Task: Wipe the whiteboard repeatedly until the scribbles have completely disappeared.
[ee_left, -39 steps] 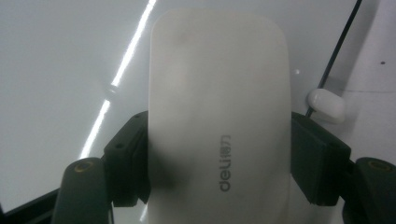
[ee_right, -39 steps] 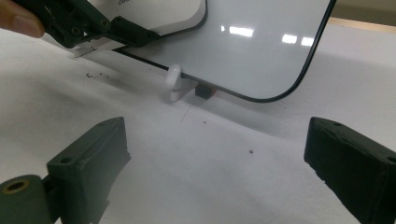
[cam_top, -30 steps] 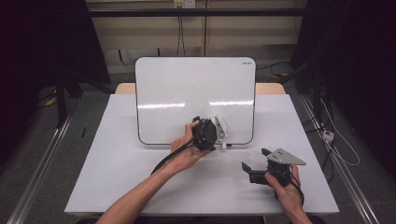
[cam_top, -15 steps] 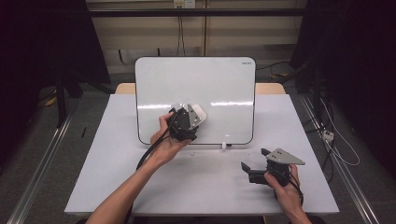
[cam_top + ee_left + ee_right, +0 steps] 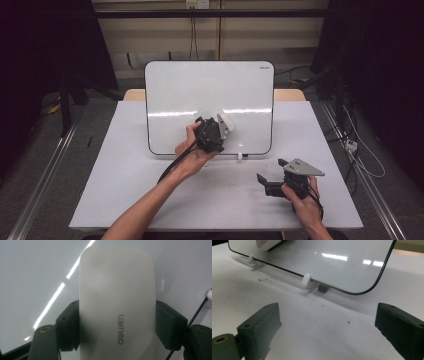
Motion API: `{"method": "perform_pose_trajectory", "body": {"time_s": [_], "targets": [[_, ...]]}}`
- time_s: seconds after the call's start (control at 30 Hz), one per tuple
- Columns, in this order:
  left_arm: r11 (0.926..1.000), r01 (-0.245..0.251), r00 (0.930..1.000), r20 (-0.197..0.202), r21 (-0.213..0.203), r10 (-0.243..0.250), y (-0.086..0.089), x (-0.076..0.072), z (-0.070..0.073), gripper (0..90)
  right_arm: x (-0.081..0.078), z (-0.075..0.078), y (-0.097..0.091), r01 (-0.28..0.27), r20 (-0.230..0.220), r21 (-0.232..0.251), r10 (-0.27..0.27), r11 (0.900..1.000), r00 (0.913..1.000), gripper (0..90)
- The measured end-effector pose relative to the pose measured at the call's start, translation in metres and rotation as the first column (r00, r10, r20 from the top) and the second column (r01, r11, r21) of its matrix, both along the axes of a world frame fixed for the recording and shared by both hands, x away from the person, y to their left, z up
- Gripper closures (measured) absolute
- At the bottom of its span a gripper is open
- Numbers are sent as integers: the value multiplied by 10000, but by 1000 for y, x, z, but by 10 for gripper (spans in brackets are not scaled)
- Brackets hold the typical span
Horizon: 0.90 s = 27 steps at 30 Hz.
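Left tongs [image 5: 224,125] clamped on white eraser [image 5: 117,302], pressed against whiteboard [image 5: 210,90] lower centre. Right tongs [image 5: 272,172] wide, empty, on surface [image 5: 125,165] right of whiteboard. White foot clip [image 5: 306,281] under board edge.

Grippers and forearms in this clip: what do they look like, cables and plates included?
Both forearms are bare, with no sleeves in the high view. The left tool has a black body with a black cable trailing back along the forearm. The right tool is black too, topped by a grey three-cornered plate. Up close, each has blocky black jaws with squared pads and brass-coloured pivot rings.
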<state>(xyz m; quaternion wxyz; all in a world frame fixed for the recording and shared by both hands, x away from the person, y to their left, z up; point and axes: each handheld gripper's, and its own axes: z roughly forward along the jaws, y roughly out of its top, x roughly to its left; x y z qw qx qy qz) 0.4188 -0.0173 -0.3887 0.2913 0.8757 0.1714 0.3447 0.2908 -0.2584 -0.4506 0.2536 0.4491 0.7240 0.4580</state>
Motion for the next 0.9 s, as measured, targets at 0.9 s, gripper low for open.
{"method": "perform_pose_trajectory", "body": {"time_s": [0.9], "targets": [[9993,332,9994,-71,-177,-334,-27,-11,-10,302,-1,0,-3,5,0,48,-5,10000,10000,57]]}}
